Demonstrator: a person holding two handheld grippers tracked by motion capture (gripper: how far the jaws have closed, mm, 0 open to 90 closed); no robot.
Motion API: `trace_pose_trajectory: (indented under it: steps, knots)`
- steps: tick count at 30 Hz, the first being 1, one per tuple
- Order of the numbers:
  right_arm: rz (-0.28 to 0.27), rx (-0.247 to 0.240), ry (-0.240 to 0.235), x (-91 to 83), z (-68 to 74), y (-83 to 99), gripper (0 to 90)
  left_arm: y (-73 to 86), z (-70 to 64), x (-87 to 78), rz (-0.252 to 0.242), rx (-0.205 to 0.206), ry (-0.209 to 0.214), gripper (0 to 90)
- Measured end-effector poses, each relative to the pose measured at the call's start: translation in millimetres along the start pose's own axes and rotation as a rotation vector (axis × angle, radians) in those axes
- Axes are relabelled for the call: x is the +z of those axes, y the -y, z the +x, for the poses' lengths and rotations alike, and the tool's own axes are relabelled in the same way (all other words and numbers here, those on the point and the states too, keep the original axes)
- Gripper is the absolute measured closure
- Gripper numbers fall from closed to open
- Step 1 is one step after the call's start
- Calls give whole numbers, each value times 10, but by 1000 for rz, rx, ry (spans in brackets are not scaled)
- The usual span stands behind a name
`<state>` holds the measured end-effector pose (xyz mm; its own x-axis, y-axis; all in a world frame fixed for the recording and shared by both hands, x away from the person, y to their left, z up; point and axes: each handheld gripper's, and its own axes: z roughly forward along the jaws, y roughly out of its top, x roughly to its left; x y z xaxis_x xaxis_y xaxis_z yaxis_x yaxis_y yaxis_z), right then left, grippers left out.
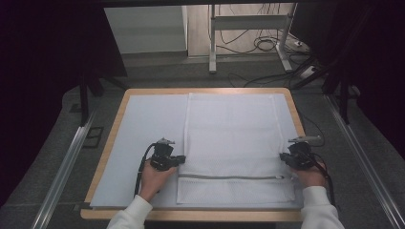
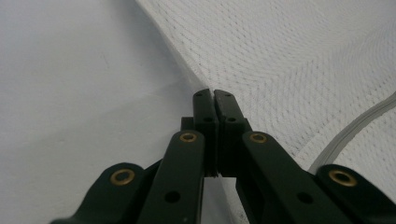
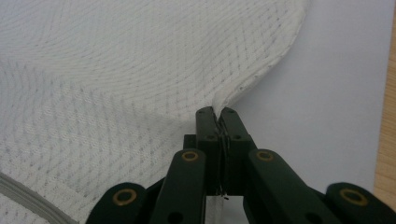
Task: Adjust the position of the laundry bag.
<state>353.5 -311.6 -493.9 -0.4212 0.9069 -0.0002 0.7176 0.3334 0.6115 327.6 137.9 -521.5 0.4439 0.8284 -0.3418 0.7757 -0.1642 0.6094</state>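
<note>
White sleeves and two hands come in at the near edge of the table, each holding a hand-held gripper. At the left, the left hand-held gripper lies low against the left edge of the white mesh laundry bag; in the left gripper view its jaws are closed almost completely together at the bag's hemmed edge, with only a thin slit between the tips (whether fabric is actually caught there is hard to tell, as the hem meets the tips right at the gap). The bag lies flat on a pale sheet covering the table, its long axis running from the near edge to the far edge, and its grey zipper crosses it from left to right near the person's end. At the right, the right hand-held gripper sits at the bag's right edge, level with the left one; in the right gripper view its jaws are pinched tight on the bag's hem, which rises in a small fold out of the tips, with mesh lifting away behind it.
</note>
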Motion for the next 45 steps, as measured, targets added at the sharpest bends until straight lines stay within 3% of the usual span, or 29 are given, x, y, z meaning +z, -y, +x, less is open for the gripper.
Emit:
trace_pose_trajectory:
  steps: [45]
  knots:
    - [-15, -79, -60, 137, 357, -83, 873, 100, 344, -346, -21, -41, -17, 893]
